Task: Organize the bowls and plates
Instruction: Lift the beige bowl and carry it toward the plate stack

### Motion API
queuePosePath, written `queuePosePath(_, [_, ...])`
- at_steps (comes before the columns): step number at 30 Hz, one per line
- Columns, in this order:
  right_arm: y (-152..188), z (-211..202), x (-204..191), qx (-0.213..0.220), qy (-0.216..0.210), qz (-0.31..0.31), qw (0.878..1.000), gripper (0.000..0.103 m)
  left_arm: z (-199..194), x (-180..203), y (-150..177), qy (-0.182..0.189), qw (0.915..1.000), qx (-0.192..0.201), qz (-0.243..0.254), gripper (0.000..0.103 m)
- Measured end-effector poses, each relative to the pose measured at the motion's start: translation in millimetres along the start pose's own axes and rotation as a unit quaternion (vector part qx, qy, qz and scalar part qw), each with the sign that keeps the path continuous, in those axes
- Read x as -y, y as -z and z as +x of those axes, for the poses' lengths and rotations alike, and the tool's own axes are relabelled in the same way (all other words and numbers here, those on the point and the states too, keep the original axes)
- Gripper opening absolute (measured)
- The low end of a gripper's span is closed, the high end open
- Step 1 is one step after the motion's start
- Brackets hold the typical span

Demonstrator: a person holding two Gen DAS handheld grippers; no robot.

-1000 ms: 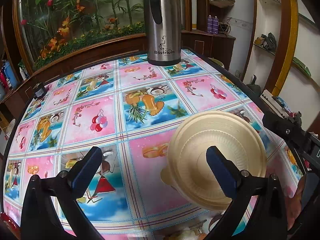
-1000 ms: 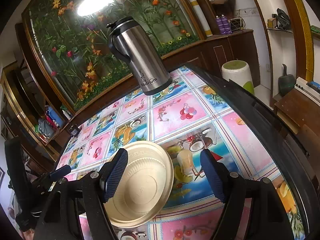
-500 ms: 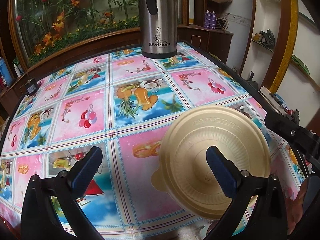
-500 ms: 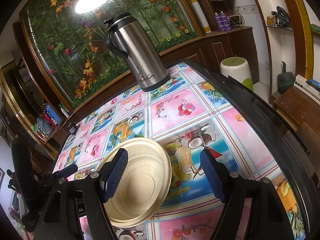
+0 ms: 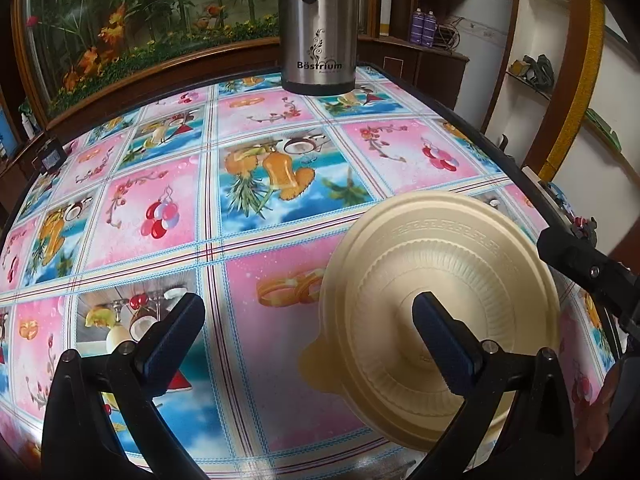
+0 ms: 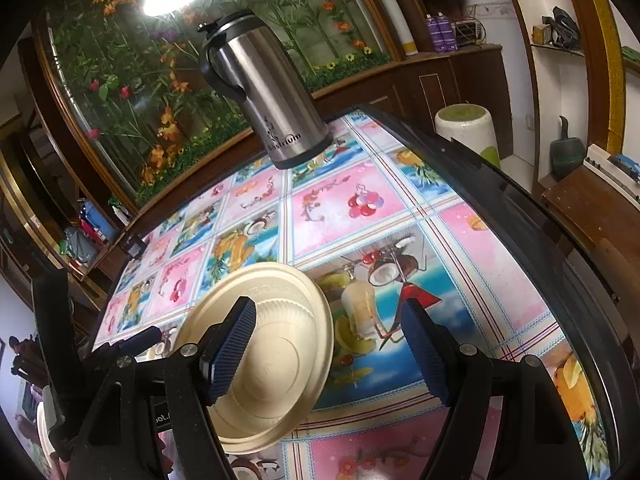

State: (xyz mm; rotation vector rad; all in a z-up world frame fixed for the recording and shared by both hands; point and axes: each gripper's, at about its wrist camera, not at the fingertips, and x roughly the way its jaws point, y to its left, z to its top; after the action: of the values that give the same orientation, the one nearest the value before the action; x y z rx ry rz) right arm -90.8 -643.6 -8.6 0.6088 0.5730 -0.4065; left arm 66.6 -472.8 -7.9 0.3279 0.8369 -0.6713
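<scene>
Left wrist view, from left to right: left gripper [image 5: 306,316] with jaws spread wide and clamped on nothing, left finger over bare fruit-print tablecloth [image 5: 168,184], right finger in front of the cream plate [image 5: 400,264]. Lies upside down, ribbed underside and raised foot ring facing up, near the right edge of the table, with a small tab at its lower-left rim. Farther back, a steel thermos [image 5: 318,24] upright at the far side, well apart from the plate. At the far right edge, part of the other tool's black frame and a sliver of a hand.

Right wrist view, left to right: left tool's frame low at the left, then the same plate [image 6: 288,320] partly behind the left finger, then right gripper [image 6: 328,346] likewise wide apart and empty, right finger above the cocktail print. Thermos [image 6: 264,92] behind, table edge [image 6: 560,264] close on the right.

Risks, as judged: a thin inverted rim flat on slick cloth, so a closing finger likely to push rather than catch, sliding the plate toward the near or right edge. Both tools crowded at one plate, so possible collision of frames. Only one plate visible; no bowls or stack in sight, so destination cannot be told.
</scene>
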Motion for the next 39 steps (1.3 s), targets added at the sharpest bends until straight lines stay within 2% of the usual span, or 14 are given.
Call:
queuePosePath(10, [1,7,2,-0.014,0.007,0.003,1.000,0.077,9,-2,4,0.003,0.9998,-0.016,-0.007,0.103])
queuePosePath(13, [1,8,3,-0.015,0.009,0.002,1.000,0.076,7,-2,4,-0.003,0.9999,-0.009,-0.005,0.103])
queuePosePath(20, [2,8,2,-0.014,0.016,-0.001,1.000,0.072,11,-3,5,0.006,0.9998,-0.015,-0.008,0.103])
queuePosePath(30, [6,16,-5,-0.029,0.021,-0.022,0.999,0.051,9,3,7,0.005,0.9999,-0.010,0.012,0.103])
queuePosePath(37, [9,18,-9,-0.033,0.033,-0.038,0.998,0.025,10,5,8,0.000,0.9997,-0.008,0.023,0.103])
queuePosePath(39, [8,17,-9,-0.030,0.036,-0.039,0.998,0.023,10,5,9,0.000,0.9996,-0.007,0.026,0.103])
